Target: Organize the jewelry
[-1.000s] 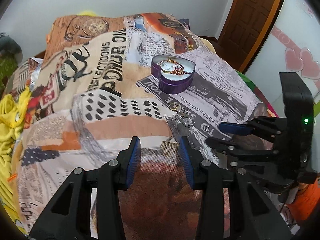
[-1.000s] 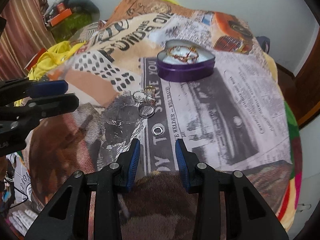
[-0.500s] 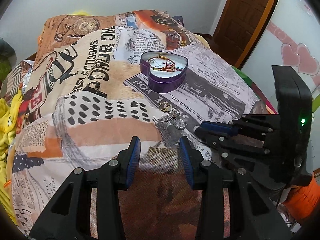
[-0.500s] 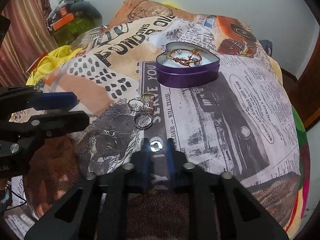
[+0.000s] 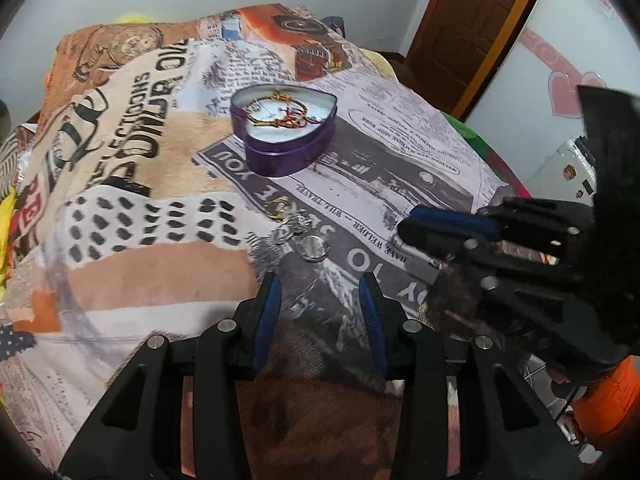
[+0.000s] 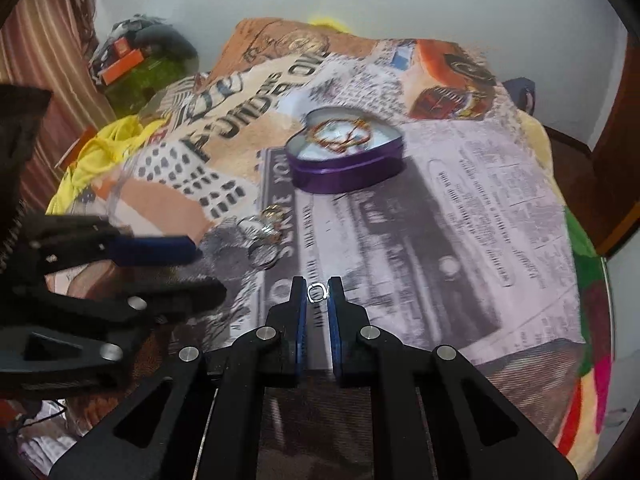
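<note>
Right gripper [image 6: 317, 294], spread a second ago, now pinching small silver ring [image 6: 316, 293] at fingertips. Left gripper [image 5: 320, 294] spread, empty. Heart-shaped tin [image 6: 345, 155] ahead, beyond remaining rings [image 6: 264, 236]: transfer likely next.

The right gripper [image 6: 317, 294], wide apart a second ago, has narrowed its jaws onto a small silver ring [image 6: 316, 293] and lifted it clear of the bed's patterned blanket [image 6: 460, 216]. The left gripper [image 5: 320, 292] has drifted nearer the remaining rings [image 5: 298, 226].
</note>
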